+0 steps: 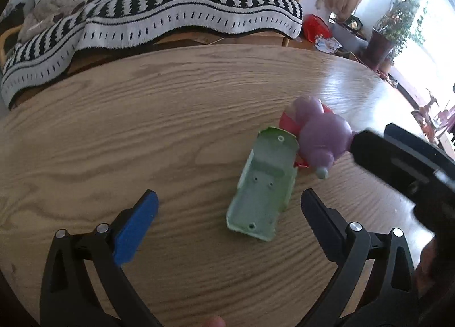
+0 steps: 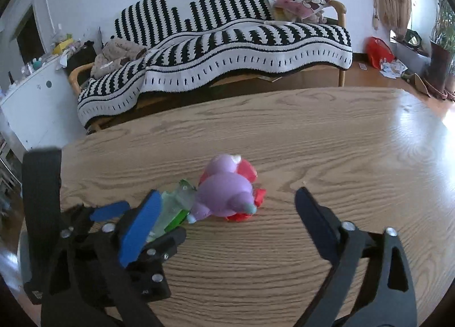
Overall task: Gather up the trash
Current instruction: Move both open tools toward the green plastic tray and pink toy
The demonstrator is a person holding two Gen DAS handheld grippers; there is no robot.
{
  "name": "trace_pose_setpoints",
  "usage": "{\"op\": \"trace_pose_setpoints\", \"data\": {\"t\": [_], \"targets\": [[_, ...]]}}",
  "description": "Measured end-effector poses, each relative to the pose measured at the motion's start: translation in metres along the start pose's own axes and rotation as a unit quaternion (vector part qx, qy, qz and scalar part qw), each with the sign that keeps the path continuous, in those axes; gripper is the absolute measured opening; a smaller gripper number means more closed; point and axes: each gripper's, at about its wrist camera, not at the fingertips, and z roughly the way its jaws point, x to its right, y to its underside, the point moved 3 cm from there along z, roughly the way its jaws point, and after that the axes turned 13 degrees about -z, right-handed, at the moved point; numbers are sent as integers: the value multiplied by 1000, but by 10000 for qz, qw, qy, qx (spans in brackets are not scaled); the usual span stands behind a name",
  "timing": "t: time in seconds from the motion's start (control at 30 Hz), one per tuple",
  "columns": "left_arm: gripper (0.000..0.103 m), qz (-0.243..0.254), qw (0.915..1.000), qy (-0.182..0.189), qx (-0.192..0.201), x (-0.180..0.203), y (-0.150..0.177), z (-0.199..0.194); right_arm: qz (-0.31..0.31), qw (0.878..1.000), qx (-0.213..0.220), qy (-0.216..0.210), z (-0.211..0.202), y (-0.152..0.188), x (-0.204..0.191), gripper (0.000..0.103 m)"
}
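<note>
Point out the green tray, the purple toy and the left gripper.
green tray [image 1: 263, 185], left wrist view, its open inner face
purple toy [image 2: 224, 187], right wrist view, its rounded body
left gripper [image 1: 229, 212], left wrist view, midway between its open fingertips

No readable writing from either of my cameras.

I can find no word, number or brand anywhere: the pale green plastic shell [image 1: 263, 185] shows only bare moulded plastic with small holes, the purple toy figure [image 2: 224, 193] carries no lettering, and the pink cushion [image 2: 303, 3] on the sofa has a cartoon print but no text I can make out. The scattered papers [image 2: 394, 67] on the floor are too small to read.
</note>
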Motion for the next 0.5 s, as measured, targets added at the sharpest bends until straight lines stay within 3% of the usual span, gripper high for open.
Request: {"op": "trace_pose_setpoints", "data": {"t": [0.07, 0.23, 0.3, 0.47, 0.5], "targets": [[97, 133, 9998, -126, 16, 3, 0, 3, 95, 9999, -95, -42, 6, 6, 1, 72], [97, 411, 9984, -379, 107, 8, -2, 11, 343, 9993, -43, -175, 9, 10, 10, 59], [97, 474, 9979, -410, 131, 8, -3, 13, 449, 9986, -76, -263, 10, 14, 13, 45], [95, 257, 9994, -181, 175, 2, -7, 9, 586, 9975, -112, -390, 16, 18, 15, 40], [88, 261, 9993, -176, 201, 2, -7, 9, 629, 9971, -87, -417, 15, 18, 17, 39]]}}
